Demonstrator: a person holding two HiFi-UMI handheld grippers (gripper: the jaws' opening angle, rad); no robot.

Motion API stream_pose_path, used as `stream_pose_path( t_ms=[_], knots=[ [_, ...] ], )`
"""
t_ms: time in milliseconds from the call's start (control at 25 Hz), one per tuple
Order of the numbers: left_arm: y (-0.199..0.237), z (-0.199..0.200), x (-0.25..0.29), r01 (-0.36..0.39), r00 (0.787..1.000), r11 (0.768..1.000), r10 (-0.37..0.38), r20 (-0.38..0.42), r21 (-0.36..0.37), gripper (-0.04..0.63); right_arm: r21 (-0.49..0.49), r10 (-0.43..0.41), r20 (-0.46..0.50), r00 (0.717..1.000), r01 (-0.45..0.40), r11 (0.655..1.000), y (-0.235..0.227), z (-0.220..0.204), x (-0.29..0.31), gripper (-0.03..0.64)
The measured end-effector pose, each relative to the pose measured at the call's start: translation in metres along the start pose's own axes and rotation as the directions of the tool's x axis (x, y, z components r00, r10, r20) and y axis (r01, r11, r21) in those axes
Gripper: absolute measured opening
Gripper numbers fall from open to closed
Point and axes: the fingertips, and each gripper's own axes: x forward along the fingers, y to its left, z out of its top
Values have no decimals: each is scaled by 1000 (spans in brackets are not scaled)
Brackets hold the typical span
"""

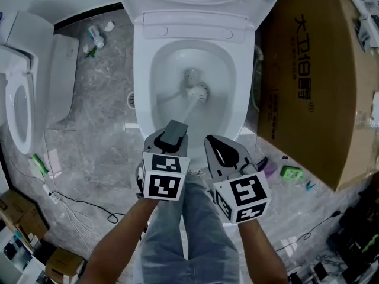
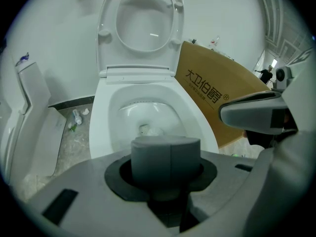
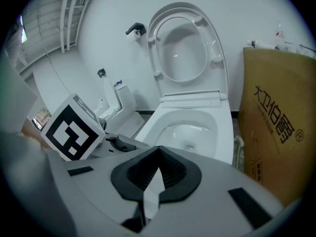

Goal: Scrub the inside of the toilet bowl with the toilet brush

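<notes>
The head view looks straight down on the toilet bowl [image 1: 142,70], where the toilet brush [image 1: 197,92] has its white head low in the bowl next to the drain, and its pale shaft slants up to the left gripper [image 1: 172,136]. That gripper is clamped on the brush's grey handle end [image 2: 165,154], which the left gripper view shows as a thick grey stub filling the dark seat between the jaws, with the bowl behind it. The right gripper [image 1: 224,155] sits just beside the left one, above the near rim of the bowl. Its own view shows the jaws drawn together to a narrow slit with nothing between them. Only the gripper views show the raised seat [image 3: 216,43] standing upright against the white wall. The right gripper view also catches the left gripper's marker cube [image 3: 74,127]. A big cardboard box [image 1: 308,70] stands close beside the toilet on the right. Only the head view shows another white toilet [image 1: 59,64] at the left, on the grey marbled floor [image 1: 100,111].
</notes>
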Motion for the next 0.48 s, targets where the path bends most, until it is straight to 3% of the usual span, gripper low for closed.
stream_pose_path(
  t_ms=[480],
  knots=[
    [26,4,47,-21,999,1000,20,-45,-16,158,8,5,-10,1000,-5,1000,1,6,17,-2]
  ],
)
